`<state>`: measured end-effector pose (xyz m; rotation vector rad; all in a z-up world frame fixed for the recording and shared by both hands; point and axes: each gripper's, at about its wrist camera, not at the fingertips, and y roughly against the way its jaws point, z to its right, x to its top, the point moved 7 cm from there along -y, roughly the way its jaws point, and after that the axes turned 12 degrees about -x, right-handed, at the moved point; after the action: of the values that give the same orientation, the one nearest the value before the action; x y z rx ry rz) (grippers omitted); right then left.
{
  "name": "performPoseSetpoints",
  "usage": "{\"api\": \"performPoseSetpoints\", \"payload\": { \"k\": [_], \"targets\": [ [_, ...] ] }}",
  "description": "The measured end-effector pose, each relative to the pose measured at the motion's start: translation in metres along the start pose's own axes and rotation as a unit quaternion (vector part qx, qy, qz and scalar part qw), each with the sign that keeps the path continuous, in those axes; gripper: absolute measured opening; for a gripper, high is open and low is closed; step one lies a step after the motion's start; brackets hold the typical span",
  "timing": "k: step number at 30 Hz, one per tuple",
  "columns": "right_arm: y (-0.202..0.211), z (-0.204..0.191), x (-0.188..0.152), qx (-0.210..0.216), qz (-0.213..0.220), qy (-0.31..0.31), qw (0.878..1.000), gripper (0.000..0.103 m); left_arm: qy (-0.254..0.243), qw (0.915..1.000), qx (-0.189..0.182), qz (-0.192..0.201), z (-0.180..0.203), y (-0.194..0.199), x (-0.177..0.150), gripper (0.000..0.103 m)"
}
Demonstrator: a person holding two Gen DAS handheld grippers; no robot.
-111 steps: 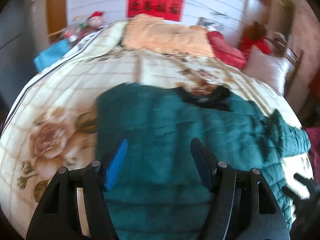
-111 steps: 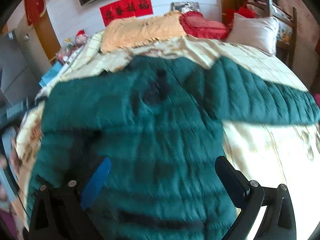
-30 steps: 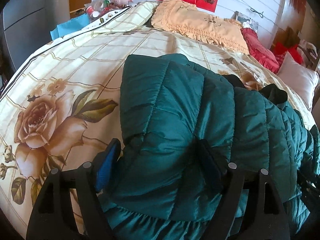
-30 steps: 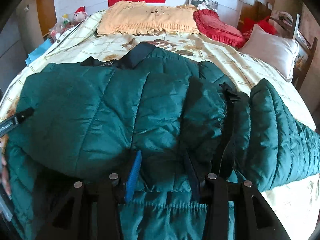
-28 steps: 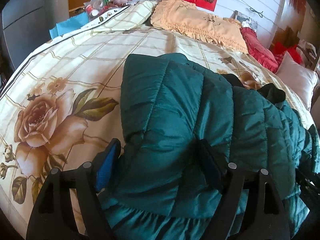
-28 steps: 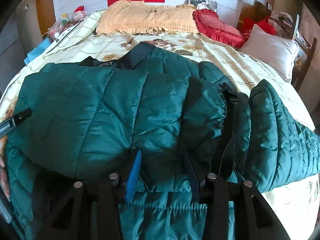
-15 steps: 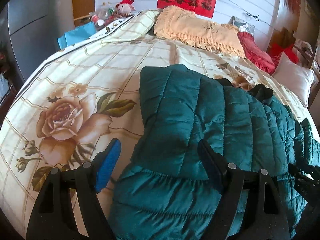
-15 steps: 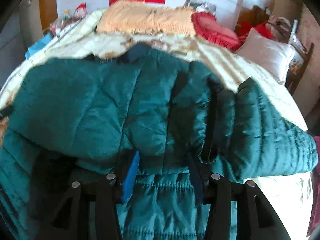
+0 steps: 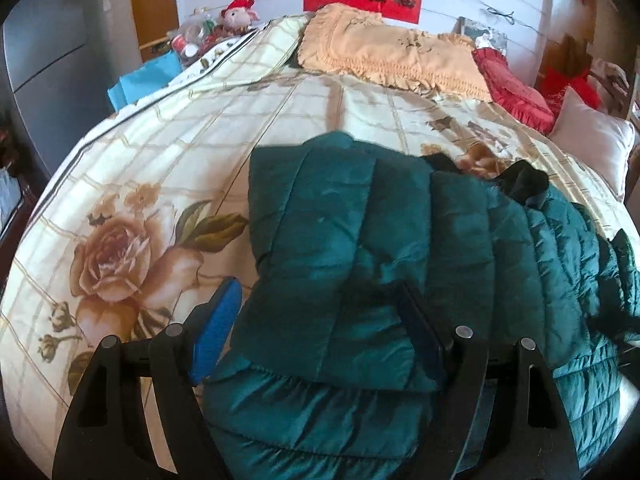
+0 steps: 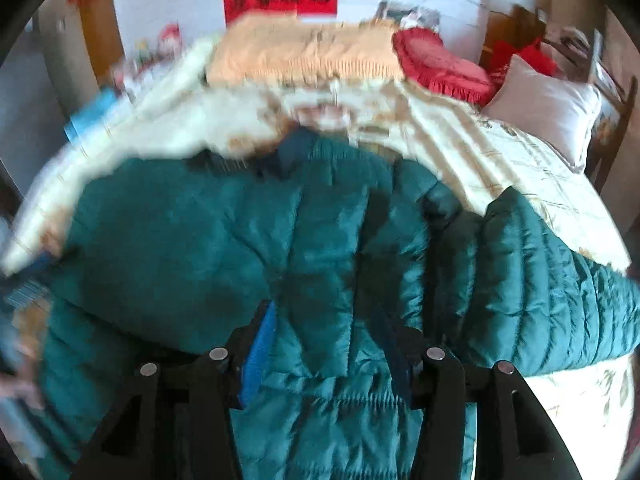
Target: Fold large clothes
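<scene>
A teal quilted puffer jacket [image 9: 360, 240] lies on the floral bed quilt [image 9: 160, 152], its left side folded over the body and its dark collar [image 9: 524, 184] toward the pillows. My left gripper [image 9: 320, 320] hovers open over the folded flap's lower edge, its blue pad beside the fabric. In the blurred right wrist view the jacket [image 10: 240, 240] fills the middle, with one sleeve [image 10: 540, 288] bulging out to the right. The right gripper [image 10: 326, 344] has a fold of the jacket loosely between its jaws, which are opening.
An orange fringed pillow [image 9: 392, 56], a red cushion [image 9: 512, 88] and a white pillow [image 9: 592, 140] lie at the head of the bed. A plush toy [image 9: 238, 12] and a blue bag [image 9: 144, 80] stand by the far left edge. A grey wardrobe [image 9: 44, 40] is at left.
The jacket's left side has been folded over its body. Both grippers have lifted a little from the fabric. The right jaws stand slightly wider apart than a second ago.
</scene>
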<state>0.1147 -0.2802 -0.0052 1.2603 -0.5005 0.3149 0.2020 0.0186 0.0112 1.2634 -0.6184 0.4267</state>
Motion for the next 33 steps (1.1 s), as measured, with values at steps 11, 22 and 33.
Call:
{"api": "performPoseSetpoints", "payload": {
  "k": [11, 22, 33],
  "targets": [
    [0.045, 0.030, -0.024, 0.051, 0.028, -0.051, 0.997, 0.054, -0.038, 0.9986, 0.002, 0.038, -0.017, 0.062, -0.008, 0.080],
    [0.030, 0.189, -0.079, -0.018, 0.008, -0.180, 0.984, 0.079, 0.015, 0.9992, -0.025, 0.028, -0.012, 0.043, -0.019, 0.080],
    [-0.013, 0.410, -0.122, -0.120, -0.030, -0.376, 0.918, 0.079, 0.029, 0.9992, -0.016, 0.023, -0.015, 0.029, -0.018, 0.080]
  ]
}}
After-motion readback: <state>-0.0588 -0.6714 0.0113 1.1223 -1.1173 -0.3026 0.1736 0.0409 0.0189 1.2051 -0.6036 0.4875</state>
